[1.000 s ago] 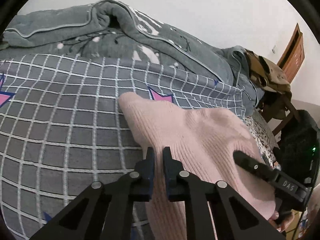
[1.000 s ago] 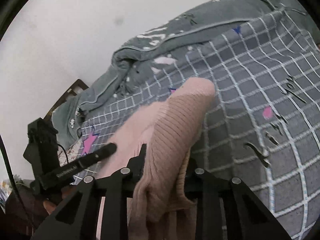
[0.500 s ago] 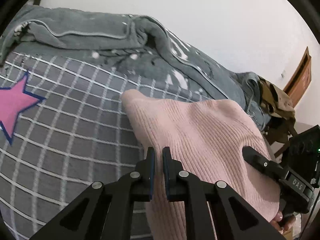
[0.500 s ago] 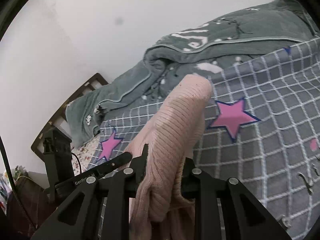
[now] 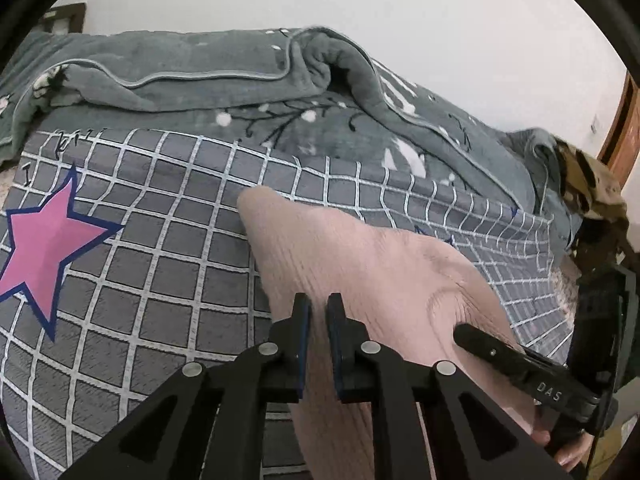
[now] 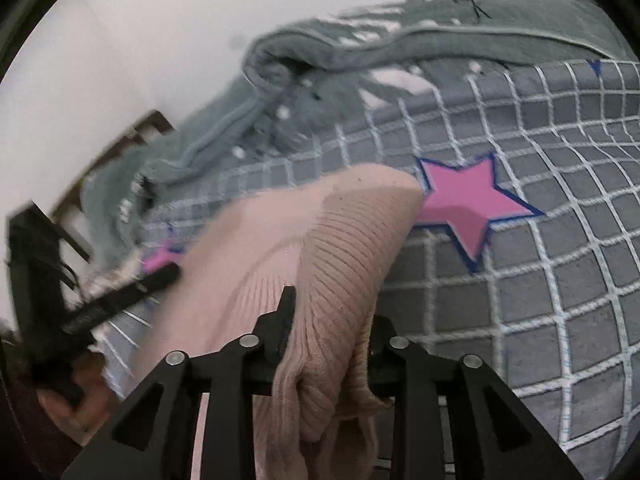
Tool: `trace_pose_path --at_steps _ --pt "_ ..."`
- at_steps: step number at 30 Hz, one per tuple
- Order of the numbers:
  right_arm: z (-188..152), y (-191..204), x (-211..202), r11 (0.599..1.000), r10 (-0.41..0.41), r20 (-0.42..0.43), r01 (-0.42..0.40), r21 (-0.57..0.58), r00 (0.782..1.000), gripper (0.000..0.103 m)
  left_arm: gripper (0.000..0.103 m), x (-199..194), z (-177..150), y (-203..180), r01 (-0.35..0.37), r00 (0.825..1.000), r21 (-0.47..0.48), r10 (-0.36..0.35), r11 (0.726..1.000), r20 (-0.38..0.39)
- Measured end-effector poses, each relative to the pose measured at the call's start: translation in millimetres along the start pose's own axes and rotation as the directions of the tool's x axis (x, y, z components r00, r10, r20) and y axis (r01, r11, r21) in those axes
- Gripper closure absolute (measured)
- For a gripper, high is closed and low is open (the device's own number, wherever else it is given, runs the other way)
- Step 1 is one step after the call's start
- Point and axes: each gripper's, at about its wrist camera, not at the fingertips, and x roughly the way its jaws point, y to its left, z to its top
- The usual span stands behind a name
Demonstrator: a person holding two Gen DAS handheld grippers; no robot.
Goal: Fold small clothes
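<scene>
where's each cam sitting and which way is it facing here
Left wrist: on the left gripper, looking along its fingers over the pink ribbed knit garment on the grey checked bedsheet; the right gripper shows at right.
Right wrist: on the right gripper, shut on the garment, facing the sheet; the left gripper shows at left.
Shared: garment, sheet, grey blanket.

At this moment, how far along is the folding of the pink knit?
Done: both claws grip the pink knit garment. The left claw pinches one edge and the right claw bunches another. In hand: it hangs stretched between them above the checked bedspread, far end drooping. Left: lay it flat, make the folds; none is visible yet.
</scene>
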Motion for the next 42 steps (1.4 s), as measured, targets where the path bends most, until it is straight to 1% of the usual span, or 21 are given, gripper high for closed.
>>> trace_pose_path --at_steps 1,3,4,7,10,15,16,17,18,20,22,23,25,27,29,31,32,35,37,40,42 --pt "-1.4 -2.9 0.2 1.0 -0.002 -0.007 0.002 -0.001 1.0 0.066 0.083 1.3 -1.5 -2.2 -0.02 1.0 0.01 0.02 1.0 -0.001" --pt "-2.8 -3.3 -4.9 1.0 -0.016 -0.011 0.016 -0.019 1.0 0.06 0.079 2.3 -4.3 -1.8 -0.04 0.999 0.012 0.04 0.999 -0.001" --pt "-3.3 -1.7 -9.1 0.999 -0.029 -0.008 0.029 -0.039 1.0 0.058 0.077 1.1 -5.1 -0.4 -0.038 0.999 0.006 0.038 0.999 -0.002" --pt "-9.2 4.9 -30.7 0.99 -0.083 0.033 0.086 -0.11 0.996 0.058 0.062 -2.1 -6.8 11.7 -0.01 1.0 -0.053 0.009 0.999 -0.018" --pt "-16.1 10.3 -49.8 0.983 -0.093 0.077 0.104 -0.149 0.993 0.058 0.059 -6.5 -10.8 18.1 0.019 0.999 -0.093 -0.021 0.996 -0.026" --pt "-34.0 19.2 -63.5 0.987 -0.024 0.089 0.038 -0.159 0.996 0.058 0.056 -15.0 -18.5 13.4 0.012 0.999 -0.084 -0.014 0.996 -0.029" --pt "-36.8 20.9 -61.5 0.987 -0.021 0.087 0.035 -0.156 0.996 0.064 0.055 -17.8 -19.9 11.6 0.01 0.999 -0.08 -0.013 0.997 -0.03" --pt "-41.1 22.4 -57.5 0.988 -0.02 0.078 0.032 -0.154 0.997 0.076 0.055 -19.6 -20.2 10.9 0.011 0.999 -0.077 -0.013 0.997 -0.031" --pt "-44.4 23.7 -54.7 0.986 -0.028 0.075 0.04 -0.163 0.997 0.092 0.055 -21.4 -20.4 9.7 0.012 0.999 -0.073 -0.015 0.997 -0.033" --pt "-48.0 24.1 -56.1 0.981 -0.047 0.11 0.066 -0.18 0.993 0.094 0.055 -26.6 -21.1 6.6 0.01 0.999 -0.055 -0.012 0.998 -0.031" --pt "-47.5 16.1 -73.9 0.991 0.001 0.181 0.023 -0.129 0.984 0.095 0.054 -31.2 -21.5 3.7 0.01 1.0 -0.034 -0.011 0.999 -0.021" --pt "-47.4 12.3 -81.2 0.994 0.022 0.204 0.001 -0.11 0.979 0.095 0.054 -32.4 -21.6 2.5 0.014 1.0 -0.024 -0.014 1.0 -0.018" --pt "-47.8 6.2 -83.5 0.996 -0.006 0.214 0.024 -0.083 0.977 0.095 0.053 -32.3 -21.4 0.4 0.024 1.0 -0.014 -0.025 1.0 -0.013" --pt "-50.7 -2.9 -62.7 0.995 -0.078 0.132 0.086 -0.058 0.988 0.094 0.053 -30.9 -20.5 -1.4 0.038 0.999 -0.013 -0.038 0.999 -0.013" --pt "-54.5 -7.6 -45.6 0.994 -0.096 0.046 0.099 -0.051 0.994 0.092 0.053 -29.6 -19.3 -3.9 0.044 0.999 -0.005 -0.044 0.999 -0.014" --pt "-51.6 -4.5 -50.6 0.992 -0.102 0.064 0.106 -0.065 0.993 0.085 0.053 -28.7 -17.8 -6.1 0.045 0.999 0.005 -0.045 0.999 -0.01" --pt "-47.2 -1.2 -55.3 0.991 -0.107 0.08 0.113 -0.077 0.991 0.078 0.053 -27.9 -16.4 -7.3 0.048 0.999 0.009 -0.048 0.999 -0.007" --pt "-29.9 10.6 -66.6 0.985 -0.12 0.159 0.137 -0.104 0.98 0.076 0.053 -23.9 -10.2 -11.5 0.05 0.999 0.02 -0.05 0.999 -0.002" --pt "-19.7 18.3 -63.2 0.982 -0.115 0.176 0.138 -0.128 0.978 0.075 0.053 -18.9 -5.4 -14.8 0.048 0.999 0.029 -0.048 0.998 -0.002" --pt "-12.5 24.1 -50.9 0.978 -0.109 0.171 0.136 -0.16 0.979 0.075 0.053 -6.1 -4.6 -17.1 0.032 0.999 0.045 -0.03 0.998 -0.031" --pt "-14.2 27.1 -30.8 0.971 -0.138 0.135 0.161 -0.179 0.981 0.075 0.05 3.8 -9.1 -15.4 0.024 0.998 0.042 -0.021 0.999 -0.065"
